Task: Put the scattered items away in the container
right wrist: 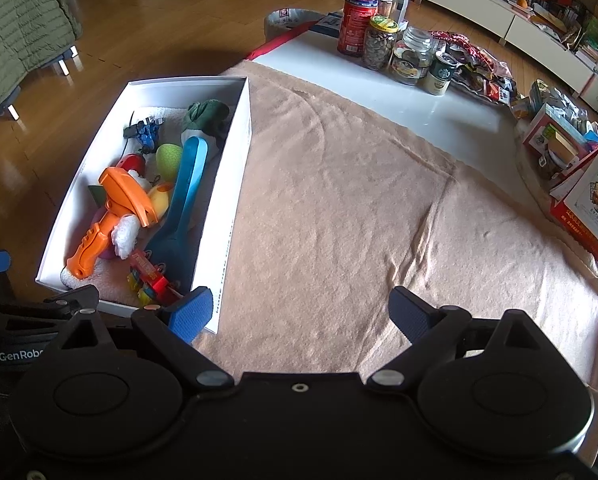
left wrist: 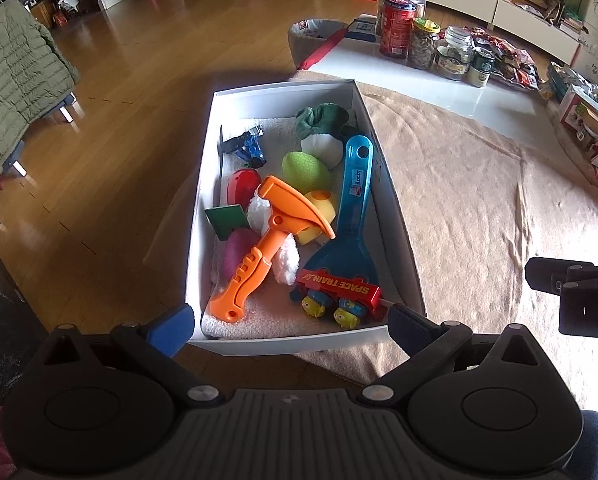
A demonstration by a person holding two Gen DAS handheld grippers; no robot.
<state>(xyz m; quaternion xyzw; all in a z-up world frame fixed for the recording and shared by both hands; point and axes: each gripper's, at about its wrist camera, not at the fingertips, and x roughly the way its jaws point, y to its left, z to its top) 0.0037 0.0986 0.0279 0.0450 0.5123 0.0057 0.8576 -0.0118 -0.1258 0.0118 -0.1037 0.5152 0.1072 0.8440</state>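
Box (left wrist: 283, 96), white cardboard, open top, sits at the left edge of a beige towel (right wrist: 359, 200) spread over a low table; wooden floor beyond its left wall. Toys fill it on a pale cloth lining. Orange toy axe (left wrist: 267, 240) lies diagonally across the middle, head toward the far right, handle end near the front-left corner. Blue plastic scoop (left wrist: 349, 216) runs along the right wall, handle pointing away. Red "SPACE TRAIN" toy (left wrist: 341, 290) rests at the front, over the scoop's broad end. Green egg shape (left wrist: 305, 170), yellow piece (left wrist: 321, 208), red piece (left wrist: 243, 188), pink piece (left wrist: 237, 252), small blue vehicle (left wrist: 249, 146) and a green-and-white plush (left wrist: 321, 132) are packed behind and under the axe. Towel right of the box bare of toys.

Left gripper (left wrist: 291, 326) hovers level at the box's near end, fingers spread wide, straddling the front wall, nothing between them. Right gripper (right wrist: 303, 312) held low over the towel just right of the box, fingers likewise wide apart and empty; its left fingertip (right wrist: 191, 312) sits by the box's front-right corner. Jars (right wrist: 379, 40) and snack packets stand on the far white tabletop.
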